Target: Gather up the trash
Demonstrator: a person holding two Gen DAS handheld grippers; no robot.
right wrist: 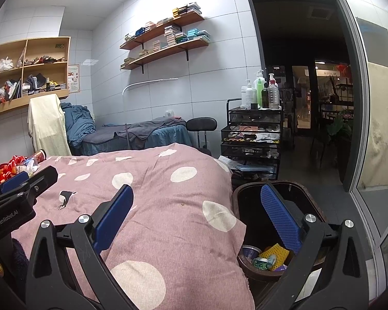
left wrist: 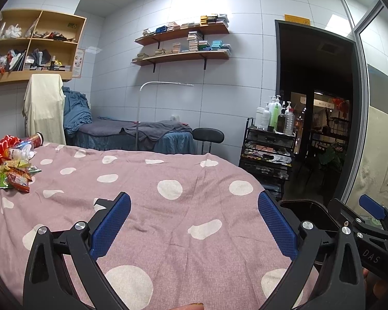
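Your left gripper (left wrist: 194, 222) and right gripper (right wrist: 196, 222) both stand with jaws apart, empty, above the pink dotted bedcover (left wrist: 168, 206). The trash pile (left wrist: 13, 165) lies at its far left corner. The bin (right wrist: 248, 261) stands beside its right edge.

You are in a small beauty or massage treatment room. At the centre left stands a treatment bed (left wrist: 132, 134) draped in blue and grey covers, with a curved lamp (left wrist: 165, 84) arching over it and a black stool (left wrist: 208, 135) beside it. At the right, a black mesh trolley (right wrist: 253, 139) carries pump bottles (right wrist: 260, 91) of lotion. Wall shelves (left wrist: 183, 41) at the upper centre hold stacked small boxes. White tiles (left wrist: 245, 77) cover the walls.
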